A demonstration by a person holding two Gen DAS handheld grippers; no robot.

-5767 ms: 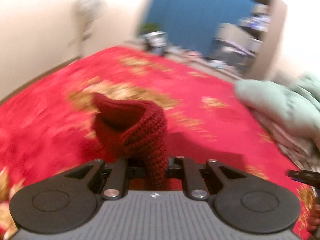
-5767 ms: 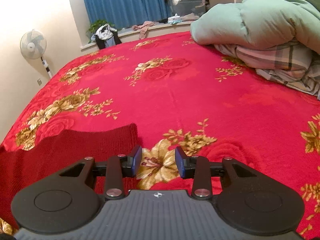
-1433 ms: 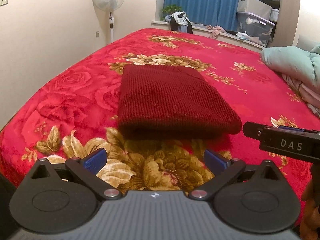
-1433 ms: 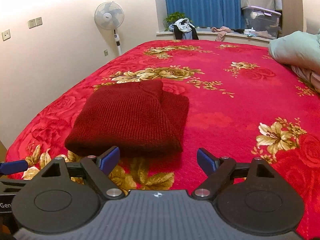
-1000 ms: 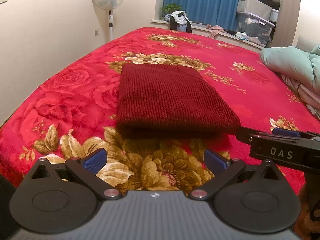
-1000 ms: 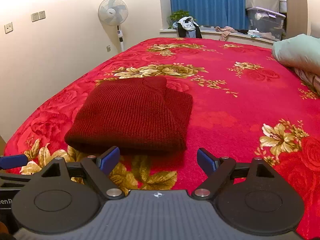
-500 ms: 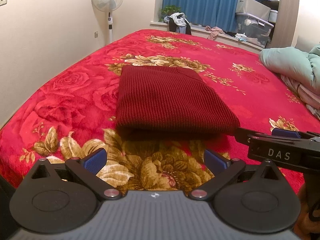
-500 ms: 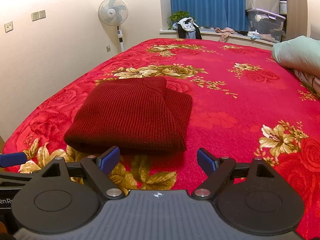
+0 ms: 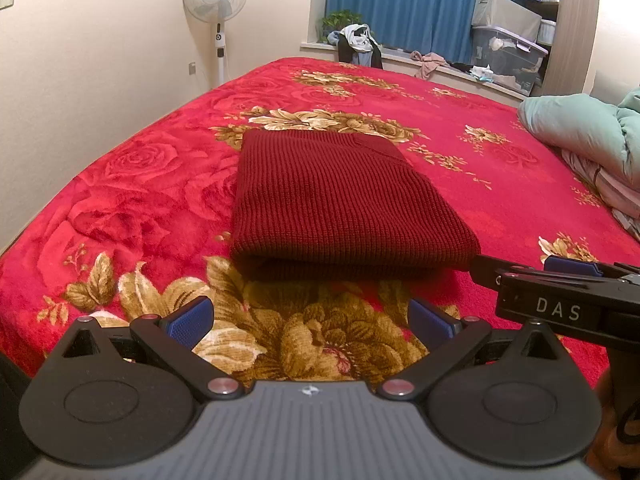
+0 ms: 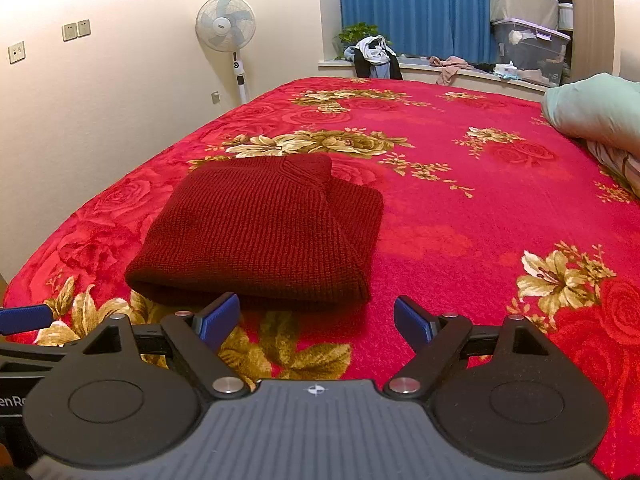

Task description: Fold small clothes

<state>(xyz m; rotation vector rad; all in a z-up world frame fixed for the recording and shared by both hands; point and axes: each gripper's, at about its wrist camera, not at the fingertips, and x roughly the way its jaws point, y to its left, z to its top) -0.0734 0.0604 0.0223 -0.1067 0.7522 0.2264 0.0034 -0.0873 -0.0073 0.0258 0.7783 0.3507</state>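
Your left gripper [image 9: 310, 320] is spread wide, its blue pads [image 9: 186, 318] apart and holding nothing; it hovers over the bedspread [image 9: 120, 208] just short of the near edge of the folded sweater [image 9: 340, 204]. Your right gripper [image 10: 316, 320] is likewise spread wide and empty, with no contact on the garment. In the left wrist view, the right gripper appears at 3 o'clock, close to the sweater's near right corner; whether it touches the knit cannot be told. In the right wrist view, a blue pad of the left gripper shows at 9 o'clock.

The dark red knit sweater lies folded into a compact rectangle on the bed, at 12 o'clock from the left gripper and at 11 o'clock from the right gripper. A second layer shows along its right side.

The bed carries a red bedspread with gold flowers. A green duvet [image 9: 580, 128] lies at 2 o'clock. A standing fan [image 10: 226, 26] stands at 11 o'clock against the cream wall. Blue curtains [image 10: 412, 4] hang at 12 o'clock above a windowsill with loose clothes [image 10: 376, 58]. Storage boxes [image 10: 528, 40] stand at 1 o'clock.
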